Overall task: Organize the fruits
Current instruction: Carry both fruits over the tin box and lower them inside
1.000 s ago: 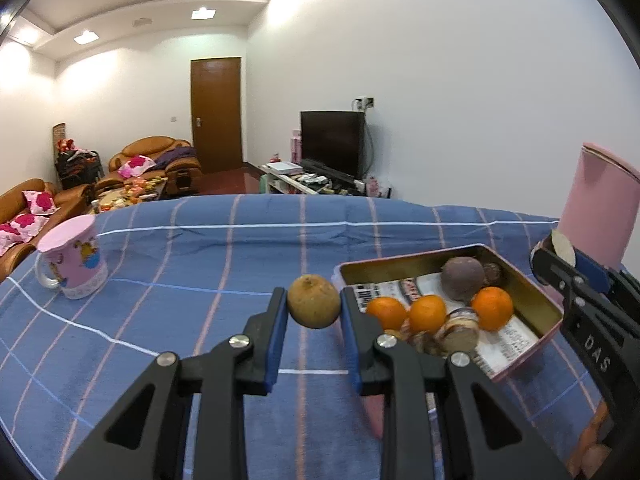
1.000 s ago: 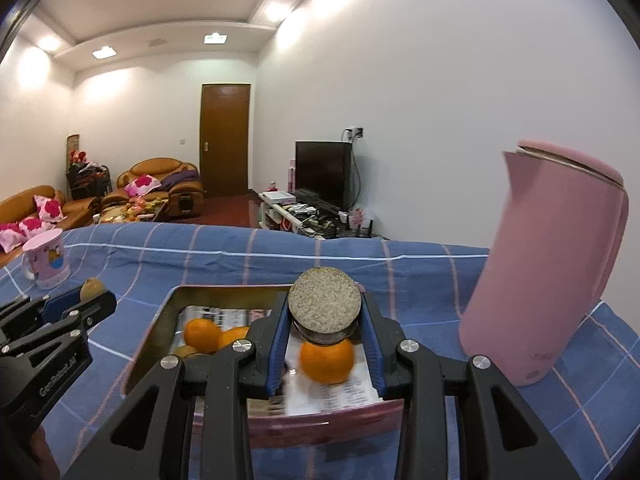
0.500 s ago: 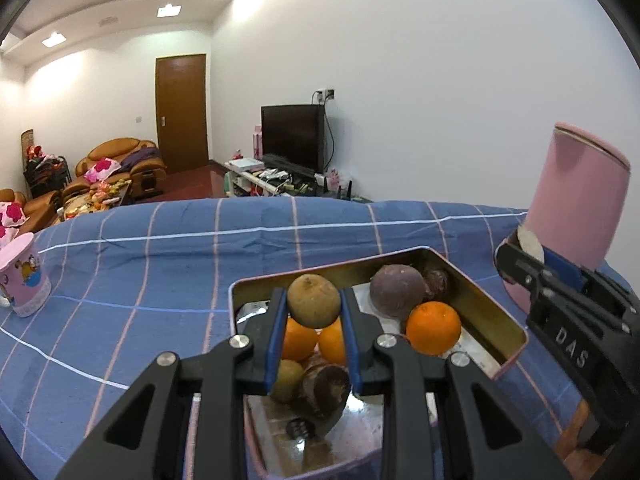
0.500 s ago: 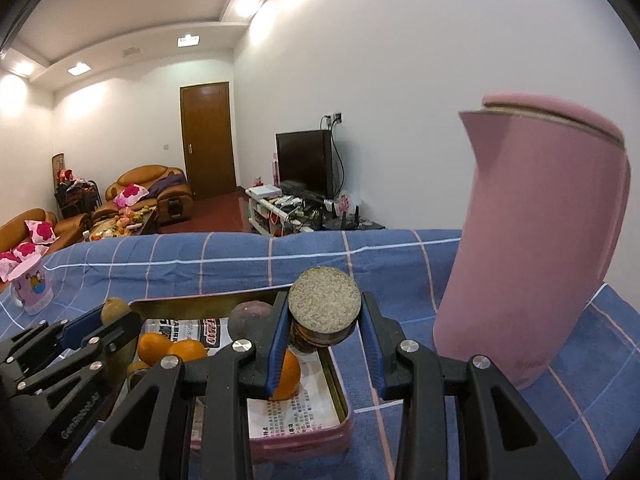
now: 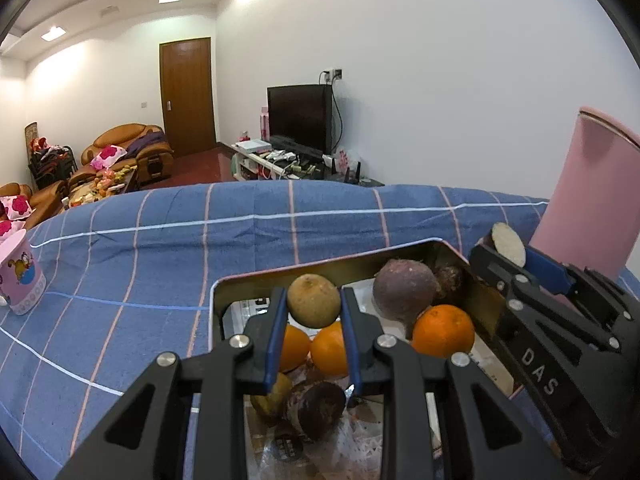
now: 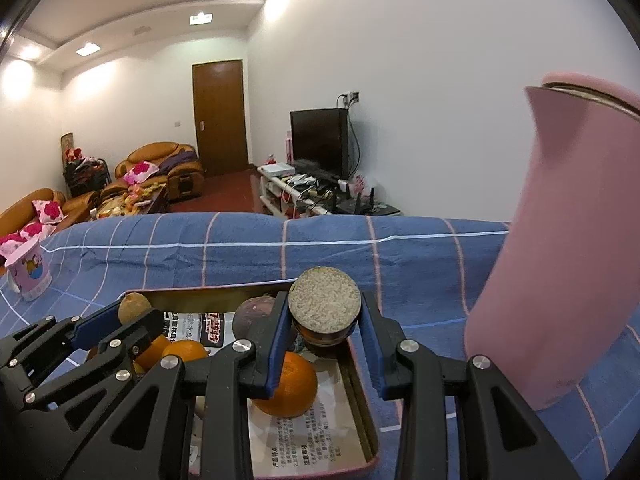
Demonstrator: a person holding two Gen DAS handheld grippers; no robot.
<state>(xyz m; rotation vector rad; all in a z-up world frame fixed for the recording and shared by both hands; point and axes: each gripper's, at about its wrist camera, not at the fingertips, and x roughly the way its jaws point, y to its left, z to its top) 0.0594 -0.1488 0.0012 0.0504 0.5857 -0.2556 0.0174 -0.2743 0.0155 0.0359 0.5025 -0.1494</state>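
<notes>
Tin: metal tray (image 5: 224, 292) sits on our blue checked cloth (image 5: 160, 248), lined with printed paper, already loaded with fruit.
Left gripper: our left gripper (image 5: 314, 304) is clamped on a round brownish fruit (image 5: 314, 300), pinched between the blue pads and hanging over the tin's near-left part, above two small oranges (image 5: 328, 348).
Right gripper: our right gripper (image 6: 324, 308) is squeezed on a cut fruit piece (image 6: 324, 300), pale grainy cut face pointing back at the camera, dark skin underneath. It hangs over the tin's right side, above a bigger orange (image 6: 294, 388).
Inside the tin: a dull purple round fruit (image 5: 404, 292) toward the far end, a smaller dark one tucked just behind it, the bigger orange just in front of it, and a brownish fruit plus a dark one at the near end under our left jaws. Can't really tell what those dark ones are.
Around it: tall pink jug (image 6: 568, 240) standing on the cloth just right of the tin, pink cartoon mug (image 5: 20, 276) well off to the left.
Background: living room with sofas, TV and a wooden door.
</notes>
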